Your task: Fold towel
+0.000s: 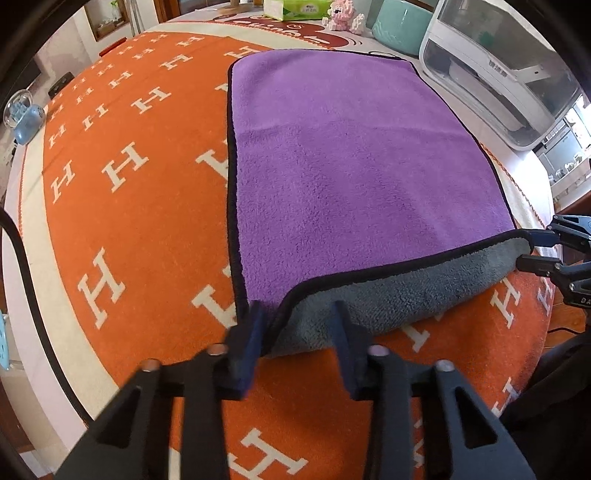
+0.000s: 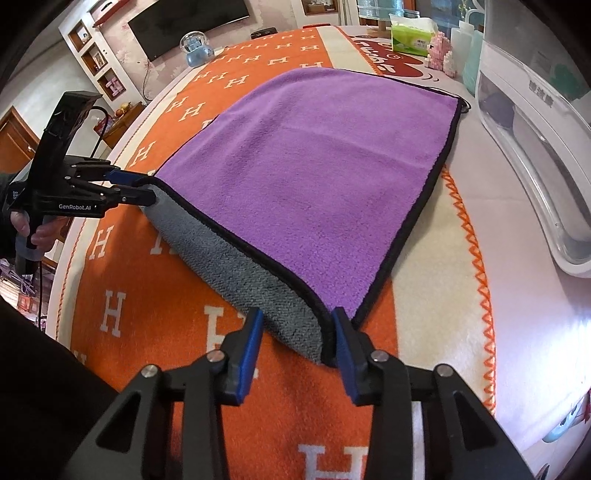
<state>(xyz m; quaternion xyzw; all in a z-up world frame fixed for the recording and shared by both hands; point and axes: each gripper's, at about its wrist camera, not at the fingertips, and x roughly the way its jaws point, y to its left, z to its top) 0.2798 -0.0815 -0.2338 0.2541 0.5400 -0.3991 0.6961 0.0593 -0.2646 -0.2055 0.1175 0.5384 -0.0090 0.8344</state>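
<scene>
Our left gripper (image 1: 297,317), black with blue-padded fingers, has its jaws spread around the near left corner of the purple plush towel with a grey underside and black trim (image 1: 351,155). The corner sits in the gap between the pads, and we cannot tell whether either pad touches the cloth. In the right wrist view the same gripper (image 2: 146,188) shows from the side, its two fingers apart above and below the rolled-over corner.

Our right gripper (image 2: 297,325) is likewise spread, with the near right corner of the towel (image 2: 314,166) lying between its blue pads; the black trim runs just beside the right-hand pad. From the left wrist view this gripper (image 1: 532,249) appears at the far right edge, fingers parted at the corner.

Along the near edge between the two grippers the towel curls up and over, showing its grey side, while the rest lies flat with the purple face upward. It rests on an orange blanket patterned with white H letters and a cream border (image 1: 129,221) that covers the table.

Beyond the towel we see a white and clear plastic appliance (image 1: 498,74), a green tissue pack (image 2: 412,35), a pink block figure (image 2: 443,51), and a small blue snow-globe ornament (image 2: 195,48).
</scene>
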